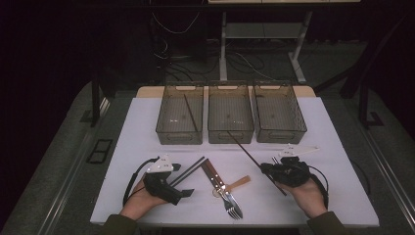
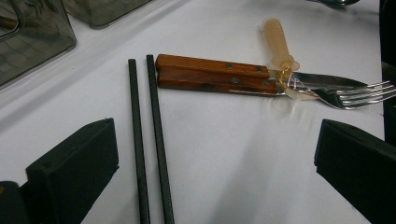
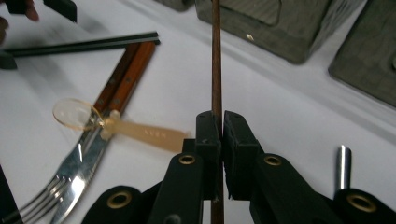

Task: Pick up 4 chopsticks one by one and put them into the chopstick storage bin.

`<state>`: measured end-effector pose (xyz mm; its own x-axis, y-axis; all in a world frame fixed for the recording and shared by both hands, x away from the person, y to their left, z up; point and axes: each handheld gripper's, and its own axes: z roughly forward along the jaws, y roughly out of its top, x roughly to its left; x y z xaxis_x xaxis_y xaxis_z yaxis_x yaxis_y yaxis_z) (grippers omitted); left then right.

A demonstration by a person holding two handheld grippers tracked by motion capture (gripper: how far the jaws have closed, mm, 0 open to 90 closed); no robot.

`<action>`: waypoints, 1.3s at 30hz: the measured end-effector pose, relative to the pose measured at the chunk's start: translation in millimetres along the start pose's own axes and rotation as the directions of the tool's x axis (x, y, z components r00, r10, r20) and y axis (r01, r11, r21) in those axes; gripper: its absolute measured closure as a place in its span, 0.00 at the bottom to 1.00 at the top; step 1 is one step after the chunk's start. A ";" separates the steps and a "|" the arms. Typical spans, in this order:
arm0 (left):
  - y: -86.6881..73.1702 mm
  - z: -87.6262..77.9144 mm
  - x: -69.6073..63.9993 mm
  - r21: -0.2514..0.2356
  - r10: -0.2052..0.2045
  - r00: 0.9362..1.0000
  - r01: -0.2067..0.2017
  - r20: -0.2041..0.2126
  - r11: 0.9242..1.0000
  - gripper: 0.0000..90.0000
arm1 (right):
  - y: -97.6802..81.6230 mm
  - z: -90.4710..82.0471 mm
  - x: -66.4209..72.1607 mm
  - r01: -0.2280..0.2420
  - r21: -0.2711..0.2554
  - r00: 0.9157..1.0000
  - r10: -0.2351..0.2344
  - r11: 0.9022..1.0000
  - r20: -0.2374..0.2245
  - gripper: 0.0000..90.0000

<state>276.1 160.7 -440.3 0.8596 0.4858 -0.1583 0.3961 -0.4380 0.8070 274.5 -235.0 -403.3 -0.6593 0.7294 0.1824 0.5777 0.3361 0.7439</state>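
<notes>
My right gripper (image 1: 266, 169) has its jaws closed tight on a brown chopstick (image 1: 247, 151), pinching it partway along its length. In the right gripper view the chopstick (image 3: 216, 70) runs straight up from between the pads toward the bins. In the high view it slants from my right hand (image 1: 308, 193) up and left, its far tip reaching the front wall of the middle bin (image 1: 230, 134), its near end sticking out below the gripper.

My left gripper (image 1: 178, 188) sits at the near left of the table (image 1: 142, 127) with its jaws wide apart and nothing between the pads. In the left gripper view a pair of black chopsticks (image 2: 147, 140) lies side by side on the table between the jaws, apart from both.

Just past the black chopsticks lie two wooden-handled pieces, a fork (image 2: 359, 93) and a knife (image 2: 212, 65), pressed together, with a small clear spoon (image 2: 280, 44) resting across them. In the high view this cluster (image 1: 222, 183) lies between my two hands.

Three dark bins stand in a row at the far side. The left bin (image 1: 169, 132) has one chopstick (image 1: 191, 112) leaning in it. The right bin (image 1: 298, 127) stands just beside the middle one.
</notes>
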 end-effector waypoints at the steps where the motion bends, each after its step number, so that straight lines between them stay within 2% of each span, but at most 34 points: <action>1: 0.0 -0.2 0.0 0.000 0.001 1.000 -0.001 0.000 1.000 0.00 | 1.8 1.3 0.0 0.004 -0.010 1.000 -0.004 1.000 -0.007 0.95; 6: 0.1 -0.6 0.1 -0.003 0.001 1.000 -0.001 0.005 1.000 0.00 | 10.2 7.5 2.8 0.008 -0.043 1.000 -0.009 0.999 -0.015 0.95; 16: 0.0 -1.1 0.8 -0.007 -0.002 1.000 0.002 0.006 1.000 0.00 | 26.3 16.3 3.0 -0.023 -0.114 0.999 0.019 0.993 -0.044 0.95; 30: 0.3 -1.5 0.7 -0.009 0.003 1.000 -0.003 0.004 1.000 0.00 | 52.1 40.4 11.5 -0.002 -0.153 0.999 -0.005 0.988 -0.045 0.95; 39: 0.5 -1.2 0.6 -0.009 0.007 1.000 -0.007 0.008 1.000 0.00 | 76.7 54.4 20.3 0.009 -0.180 0.999 -0.017 0.984 -0.040 0.95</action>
<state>276.4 161.7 -439.3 0.8648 0.4769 -0.1574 0.3874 -0.4340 0.8134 331.6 -162.0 -377.6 -0.6880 0.6989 0.1956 0.4752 0.2301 0.8492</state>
